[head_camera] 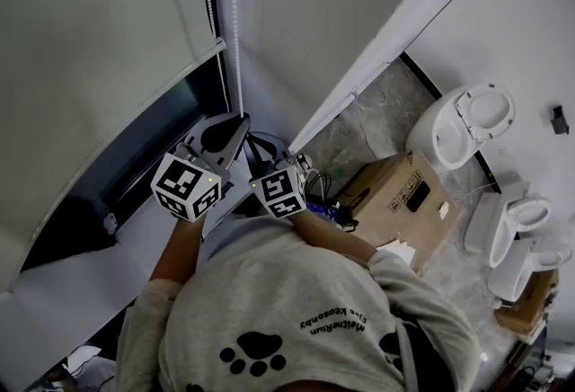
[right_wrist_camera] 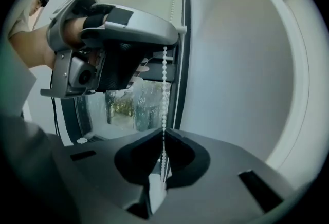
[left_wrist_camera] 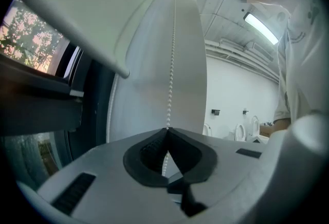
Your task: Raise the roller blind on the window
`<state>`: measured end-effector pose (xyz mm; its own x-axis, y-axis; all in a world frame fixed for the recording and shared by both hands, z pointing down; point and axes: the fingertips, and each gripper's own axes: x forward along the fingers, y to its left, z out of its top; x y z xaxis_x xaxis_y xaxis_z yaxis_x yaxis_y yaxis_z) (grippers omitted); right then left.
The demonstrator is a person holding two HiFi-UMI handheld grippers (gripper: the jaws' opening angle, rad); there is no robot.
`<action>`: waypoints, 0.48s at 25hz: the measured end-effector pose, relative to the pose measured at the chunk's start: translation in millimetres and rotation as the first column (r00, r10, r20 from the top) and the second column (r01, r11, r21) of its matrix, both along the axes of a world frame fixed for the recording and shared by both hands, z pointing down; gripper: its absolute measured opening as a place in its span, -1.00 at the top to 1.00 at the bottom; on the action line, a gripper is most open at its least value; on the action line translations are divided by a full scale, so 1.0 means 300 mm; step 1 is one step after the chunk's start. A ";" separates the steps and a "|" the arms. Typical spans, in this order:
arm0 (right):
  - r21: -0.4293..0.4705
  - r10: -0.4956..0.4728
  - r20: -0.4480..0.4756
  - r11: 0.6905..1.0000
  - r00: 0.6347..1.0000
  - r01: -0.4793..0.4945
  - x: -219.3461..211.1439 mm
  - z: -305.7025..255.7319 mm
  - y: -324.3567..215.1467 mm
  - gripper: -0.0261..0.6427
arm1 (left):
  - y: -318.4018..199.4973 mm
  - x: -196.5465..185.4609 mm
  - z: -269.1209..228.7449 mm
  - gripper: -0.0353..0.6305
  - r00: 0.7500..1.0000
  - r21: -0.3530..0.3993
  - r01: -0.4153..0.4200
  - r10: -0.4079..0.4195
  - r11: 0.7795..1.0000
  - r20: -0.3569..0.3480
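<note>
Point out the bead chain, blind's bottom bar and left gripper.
bead chain (left_wrist_camera: 171, 63): left gripper view, stretch above jaws.
bottom bar (left_wrist_camera: 90, 40): left gripper view, mid-length.
left gripper (left_wrist_camera: 167, 130): left gripper view, closed tips.

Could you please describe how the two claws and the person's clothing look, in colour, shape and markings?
The left claw and the right claw both have a light grey plastic body with black ribbed pads. Each carries a white cube printed with black square markers. The person wears a grey short-sleeved shirt with a black paw print.
</note>
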<state>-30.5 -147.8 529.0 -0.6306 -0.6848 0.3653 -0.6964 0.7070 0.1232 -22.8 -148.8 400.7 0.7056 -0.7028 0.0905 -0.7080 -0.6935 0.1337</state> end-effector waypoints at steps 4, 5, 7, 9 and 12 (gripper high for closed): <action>-0.053 -0.007 -0.040 0.999 0.999 0.005 0.011 0.095 0.001 0.88 | 0.010 0.015 0.090 0.87 0.999 -0.062 -0.019 0.016 0.998 -0.044; -0.060 -0.008 -0.043 0.998 0.999 0.005 0.015 0.108 0.002 0.88 | 0.011 0.017 0.103 0.87 0.999 -0.067 -0.019 0.015 0.998 -0.047; -0.069 -0.011 -0.025 0.998 1.000 0.009 0.016 0.114 0.004 0.88 | 0.010 0.020 0.113 0.87 0.999 -0.067 -0.018 0.015 0.998 -0.051; -0.074 -0.016 0.022 0.997 1.000 0.017 0.008 0.092 0.006 0.88 | 0.006 0.023 0.111 0.87 0.999 -0.066 -0.026 0.022 0.998 -0.050; -0.045 -0.025 0.066 0.999 0.998 0.028 0.004 0.013 0.010 0.88 | -0.003 0.019 0.110 0.87 0.999 -0.061 -0.027 0.024 0.998 -0.046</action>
<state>-29.1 -144.9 532.9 -0.6719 -0.6508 0.3536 -0.6828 0.7293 0.0447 -17.2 -149.9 433.8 0.7275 -0.6786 0.1007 -0.6824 -0.7008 0.2079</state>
